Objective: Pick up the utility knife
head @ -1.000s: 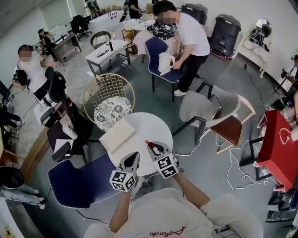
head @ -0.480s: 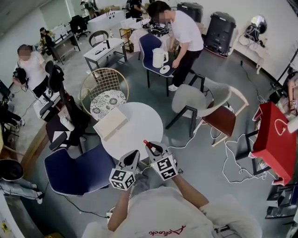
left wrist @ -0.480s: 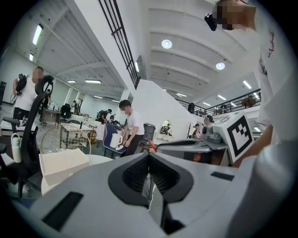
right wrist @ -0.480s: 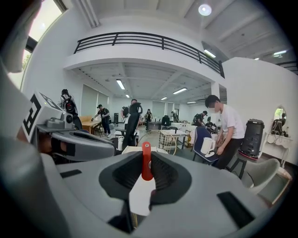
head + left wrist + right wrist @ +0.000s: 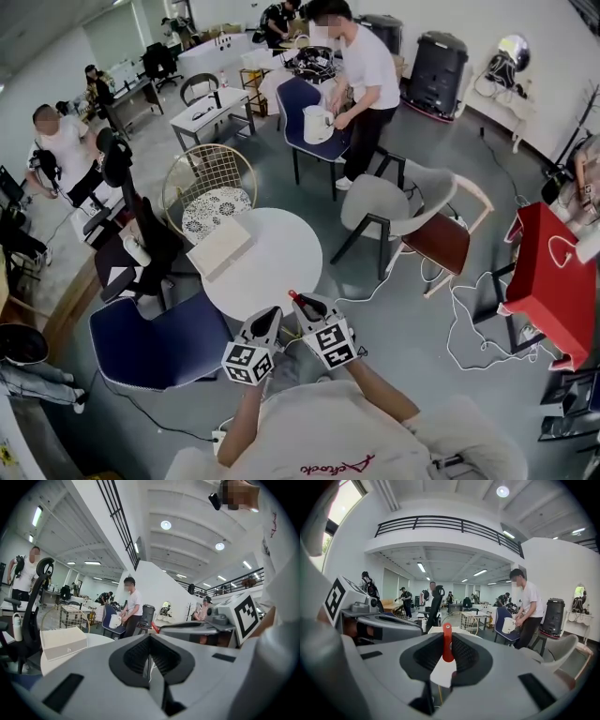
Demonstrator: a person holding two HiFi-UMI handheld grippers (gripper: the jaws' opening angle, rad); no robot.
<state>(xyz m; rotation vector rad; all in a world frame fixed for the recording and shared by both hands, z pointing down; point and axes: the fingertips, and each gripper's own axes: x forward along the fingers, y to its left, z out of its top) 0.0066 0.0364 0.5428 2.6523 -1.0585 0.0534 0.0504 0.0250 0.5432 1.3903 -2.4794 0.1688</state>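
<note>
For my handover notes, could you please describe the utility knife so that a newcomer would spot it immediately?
Find the round white table in the room's middle. Above its near edge the right gripper is shut on the utility knife, the only red thing between any jaws.

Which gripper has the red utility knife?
The right gripper: the red utility knife is clamped between its jaws; the left gripper is shut on nothing.
</note>
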